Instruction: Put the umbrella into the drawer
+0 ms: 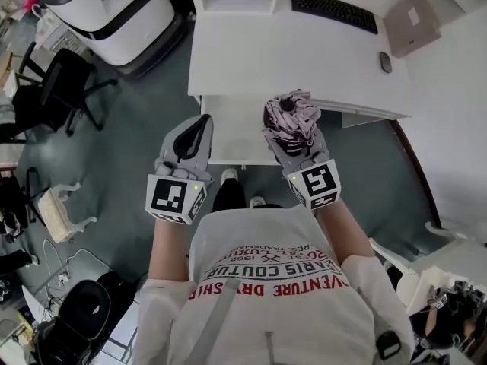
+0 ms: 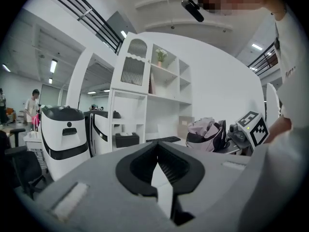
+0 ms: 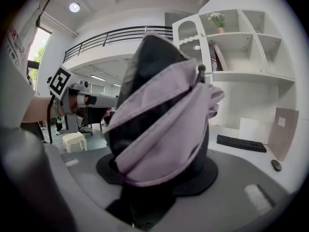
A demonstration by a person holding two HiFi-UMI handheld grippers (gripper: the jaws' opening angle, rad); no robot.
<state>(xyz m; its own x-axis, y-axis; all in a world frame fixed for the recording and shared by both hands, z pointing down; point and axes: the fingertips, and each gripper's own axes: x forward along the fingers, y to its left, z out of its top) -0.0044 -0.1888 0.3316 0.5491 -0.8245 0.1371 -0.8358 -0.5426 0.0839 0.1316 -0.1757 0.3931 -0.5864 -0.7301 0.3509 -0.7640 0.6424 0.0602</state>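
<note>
A folded umbrella (image 1: pixel 291 119) of mauve and black cloth stands upright between the jaws of my right gripper (image 1: pixel 295 141), which is shut on its lower part. In the right gripper view the umbrella (image 3: pixel 161 129) fills the middle and hides the fingertips. It hangs over the front edge of the white desk (image 1: pixel 251 52), just right of the pulled-out white drawer (image 1: pixel 228 131). My left gripper (image 1: pixel 204 120) is level with it on the left, over the drawer's left side, its jaws together with nothing in them. The left gripper view shows the umbrella (image 2: pixel 205 132) to its right.
On the desk lie a black keyboard (image 1: pixel 333 10), a mouse (image 1: pixel 385 61) and a cardboard box (image 1: pixel 411 23). A white and black machine (image 1: pixel 114 14) and a black chair (image 1: pixel 61 90) stand to the left, with a small white stool (image 1: pixel 61 211) nearer. A white shelf unit (image 2: pixel 145 95) rises behind the desk.
</note>
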